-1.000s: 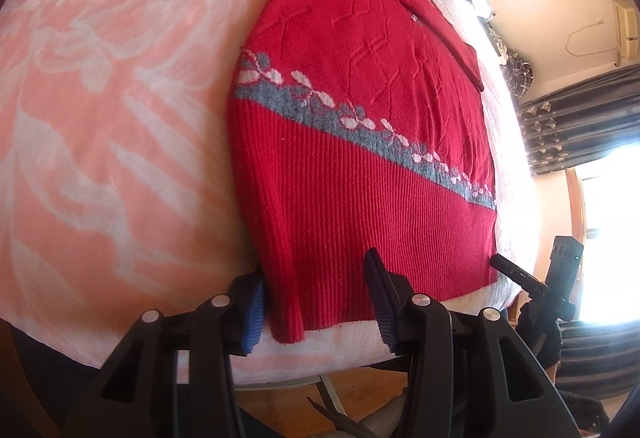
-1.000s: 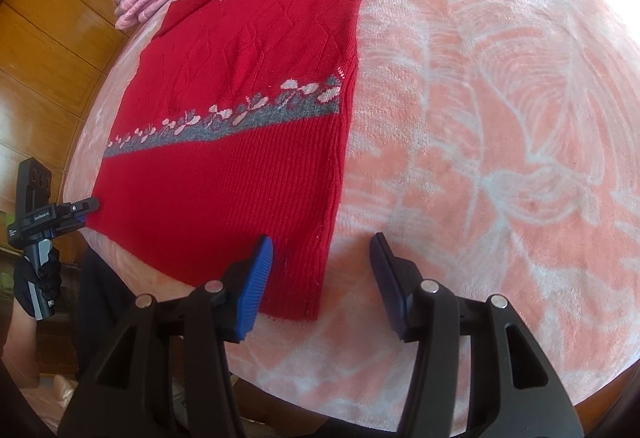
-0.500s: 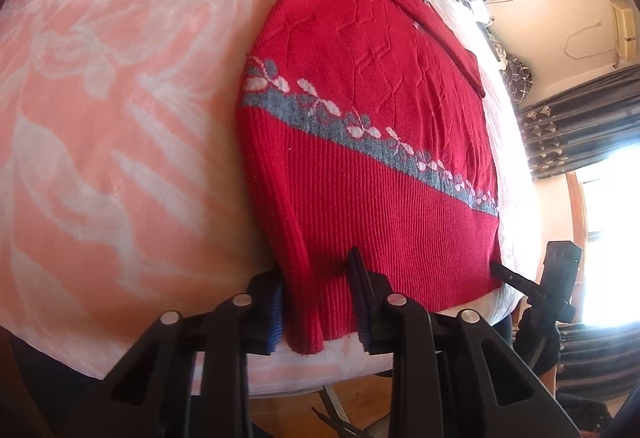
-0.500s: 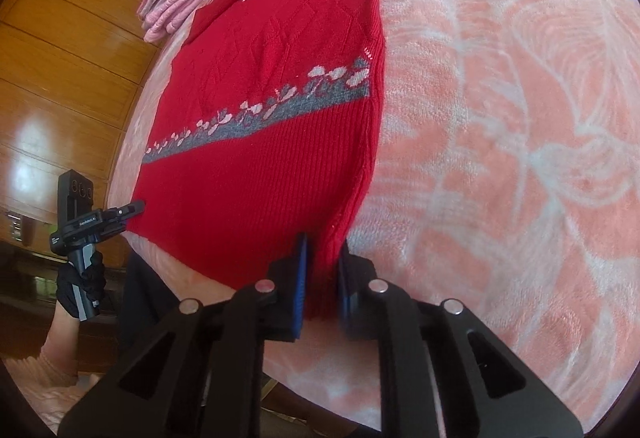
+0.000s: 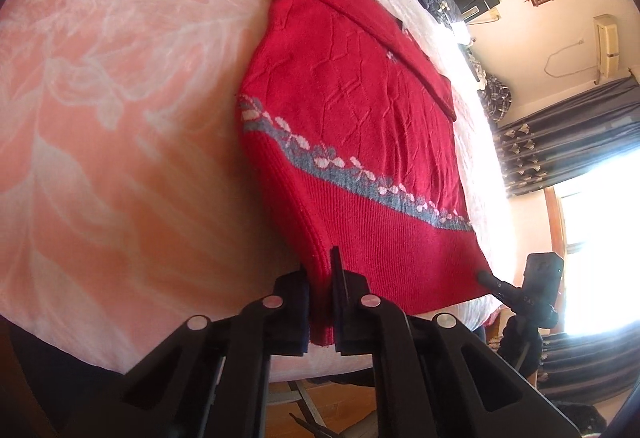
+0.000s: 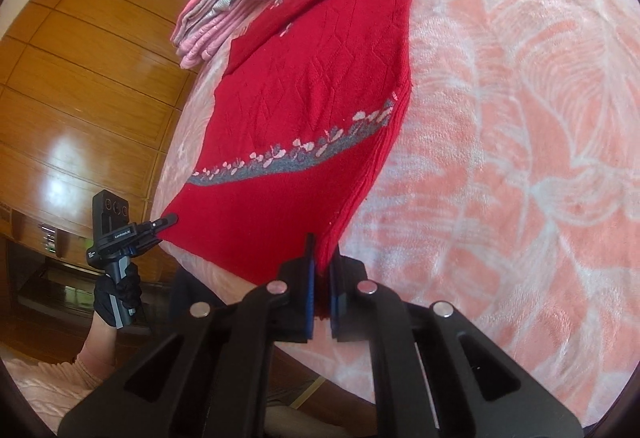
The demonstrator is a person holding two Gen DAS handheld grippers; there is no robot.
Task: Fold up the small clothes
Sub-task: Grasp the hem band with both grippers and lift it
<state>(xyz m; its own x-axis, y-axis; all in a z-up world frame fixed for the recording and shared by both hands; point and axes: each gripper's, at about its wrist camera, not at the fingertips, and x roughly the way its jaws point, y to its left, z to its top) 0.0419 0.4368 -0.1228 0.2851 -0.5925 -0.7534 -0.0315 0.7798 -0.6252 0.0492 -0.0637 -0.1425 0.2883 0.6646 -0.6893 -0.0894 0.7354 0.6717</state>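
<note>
2 grippers pinch the near hem of a red knit sweater (image 5: 360, 142): the left gripper (image 5: 320, 302) is clamped on one bottom corner, the right gripper (image 6: 322, 290) on the other. The sweater lies flat on a pink floral blanket (image 6: 520, 118), its grey flowered band (image 6: 288, 158) across the middle. Beyond its collar sits a pile of pink clothes (image 6: 236, 2).

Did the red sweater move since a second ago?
Yes. In the left wrist view the red sweater's near hem corner has lifted off the pink blanket, pinched in the left gripper; earlier it lay flat.
</note>
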